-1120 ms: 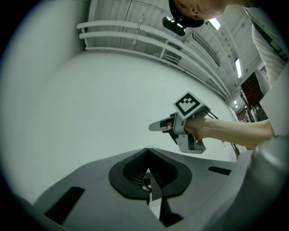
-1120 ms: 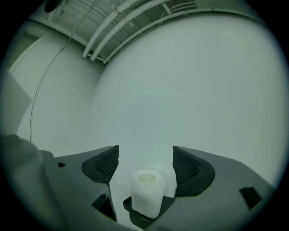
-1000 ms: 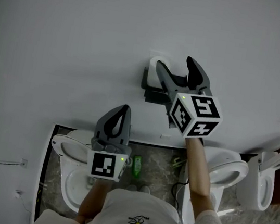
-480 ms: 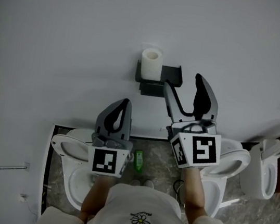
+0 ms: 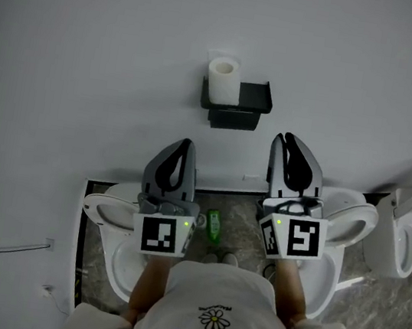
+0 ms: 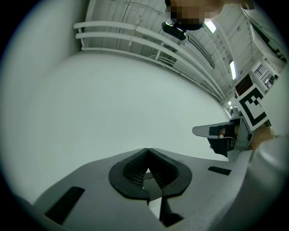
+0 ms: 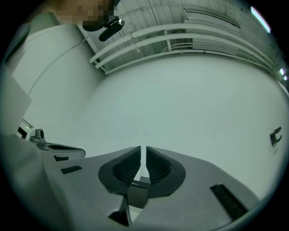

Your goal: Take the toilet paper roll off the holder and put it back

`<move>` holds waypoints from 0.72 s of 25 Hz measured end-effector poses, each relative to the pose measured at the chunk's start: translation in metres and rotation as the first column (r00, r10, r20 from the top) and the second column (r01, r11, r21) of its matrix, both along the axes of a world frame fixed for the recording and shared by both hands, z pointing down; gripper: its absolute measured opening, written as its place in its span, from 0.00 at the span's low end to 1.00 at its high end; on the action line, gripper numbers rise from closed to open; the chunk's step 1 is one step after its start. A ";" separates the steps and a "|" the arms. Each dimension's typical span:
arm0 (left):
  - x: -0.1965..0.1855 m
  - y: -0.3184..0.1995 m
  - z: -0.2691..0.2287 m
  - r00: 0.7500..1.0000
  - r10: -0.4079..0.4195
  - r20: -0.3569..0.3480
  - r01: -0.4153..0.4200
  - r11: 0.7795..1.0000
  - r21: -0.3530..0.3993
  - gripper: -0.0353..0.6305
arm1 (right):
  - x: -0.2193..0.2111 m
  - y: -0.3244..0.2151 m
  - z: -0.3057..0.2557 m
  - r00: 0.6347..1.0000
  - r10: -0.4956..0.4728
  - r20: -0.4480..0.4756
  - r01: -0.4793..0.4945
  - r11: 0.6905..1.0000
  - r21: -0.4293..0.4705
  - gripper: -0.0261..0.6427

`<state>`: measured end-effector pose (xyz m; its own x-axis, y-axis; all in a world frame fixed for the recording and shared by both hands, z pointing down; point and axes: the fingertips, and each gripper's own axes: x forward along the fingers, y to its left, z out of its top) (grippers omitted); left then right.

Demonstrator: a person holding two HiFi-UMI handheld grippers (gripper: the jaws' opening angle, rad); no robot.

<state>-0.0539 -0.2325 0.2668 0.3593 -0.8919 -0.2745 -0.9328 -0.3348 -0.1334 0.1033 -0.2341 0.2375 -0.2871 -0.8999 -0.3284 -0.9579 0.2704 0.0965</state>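
Head view, nearest first: person's light shirt (image 5: 218, 309) with a daisy print, both forearms out front. Left claw (image 5: 187, 144) and right claw (image 5: 286, 138) are held side by side, apart from each other, each with its marker cube toward the camera, both pointing at the white wall (image 5: 94, 41).

Left claw (image 6: 146, 150) is closed, tips touching, nothing in it. Right claw (image 7: 143, 150) is nearly closed with a thin slit left. Its jaws have just been closing, and nothing sits between them.

Below the claws there are 3 white toilets: 1 under the left claw (image 5: 108, 218), 1 under the right claw (image 5: 349, 217), 1 at the far right (image 5: 395, 244). A green bottle (image 5: 213, 224) is on the stone floor (image 5: 244, 216) between the first 2.

Farther up the wall is the black holder (image 5: 249, 98). The toilet paper roll (image 5: 222, 81) stands upright on its left end. Both claws are well apart from the roll, neither touching it.
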 end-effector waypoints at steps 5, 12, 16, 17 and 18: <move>-0.005 0.003 0.008 1.000 -0.006 -0.007 0.006 1.000 -0.001 0.08 | 0.007 0.007 0.023 0.999 0.038 -0.009 -0.039 0.998 -0.039 0.06; -0.007 0.007 0.012 1.000 -0.010 -0.011 0.010 1.000 -0.001 0.08 | 0.011 0.014 0.046 0.997 0.067 -0.032 -0.069 0.993 -0.098 0.06; -0.004 0.009 0.010 1.000 -0.006 -0.013 0.007 1.000 0.001 0.08 | 0.014 0.016 0.044 0.997 0.072 -0.030 -0.074 0.993 -0.093 0.06; -0.004 0.009 0.010 1.000 -0.006 -0.013 0.006 1.000 0.002 0.08 | 0.015 0.015 0.043 0.997 0.071 -0.027 -0.073 0.993 -0.091 0.06; -0.003 0.009 0.010 1.000 -0.005 -0.013 0.005 1.000 0.003 0.08 | 0.016 0.015 0.043 0.997 0.071 -0.024 -0.073 0.993 -0.090 0.06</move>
